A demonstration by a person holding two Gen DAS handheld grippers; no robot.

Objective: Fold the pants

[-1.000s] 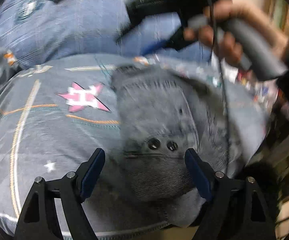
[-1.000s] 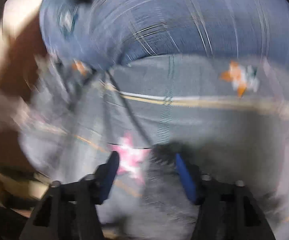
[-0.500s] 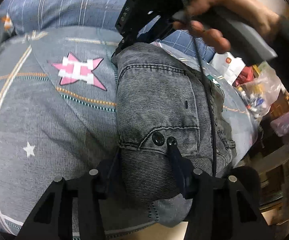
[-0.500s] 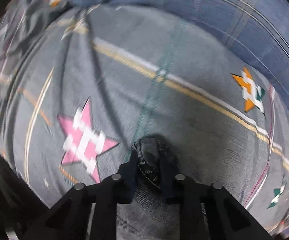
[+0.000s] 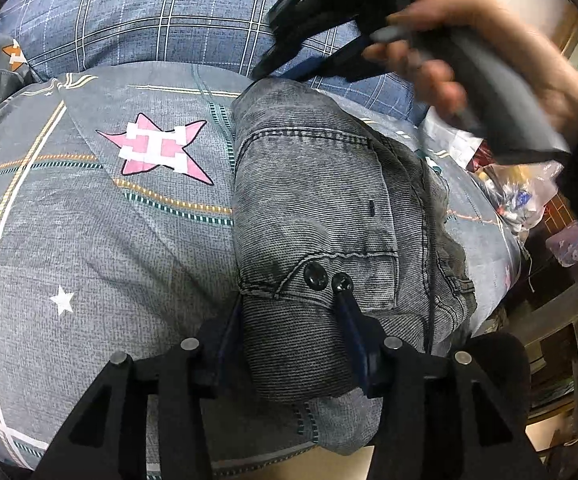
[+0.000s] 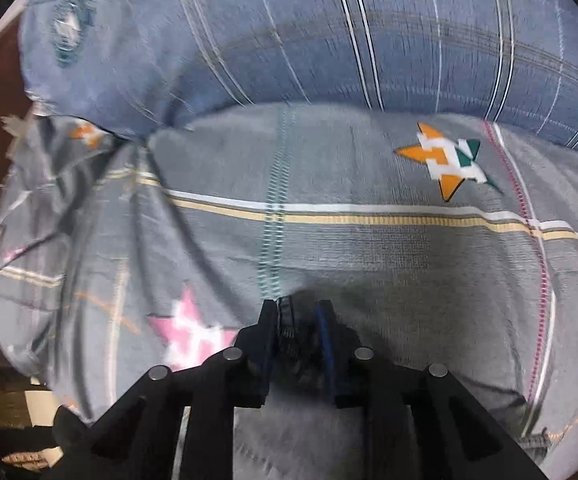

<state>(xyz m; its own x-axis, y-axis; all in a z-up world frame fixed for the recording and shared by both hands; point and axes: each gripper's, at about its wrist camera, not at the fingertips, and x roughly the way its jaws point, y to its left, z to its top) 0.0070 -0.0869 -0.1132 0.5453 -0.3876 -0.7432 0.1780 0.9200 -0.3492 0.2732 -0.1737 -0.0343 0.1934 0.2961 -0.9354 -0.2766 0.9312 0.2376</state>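
Grey denim pants (image 5: 321,200) lie folded into a thick bundle on a grey bed cover (image 5: 89,240). My left gripper (image 5: 293,312) is shut on the bundle's near end, its pads pressing both sides just below two black buttons (image 5: 329,278). At the far end, a hand (image 5: 469,40) holds my right gripper (image 5: 289,74) down at the pants' edge. In the right wrist view, the right gripper (image 6: 295,314) pinches a dark fold of the denim (image 6: 289,320). Its jaws are opening slightly, with the fold still between the pads.
A blue plaid quilt (image 5: 161,20) is heaped behind the pants. The cover carries a pink star (image 5: 161,148) and an orange star (image 6: 445,160). The bed's edge (image 5: 349,460) runs just below the left gripper. Plastic bags and clutter (image 5: 521,192) sit off the right side.
Both grippers' jaws went from wide apart to clamped on the pants, the left on the near end and the right on the far fold. The right gripper's view has since swung.
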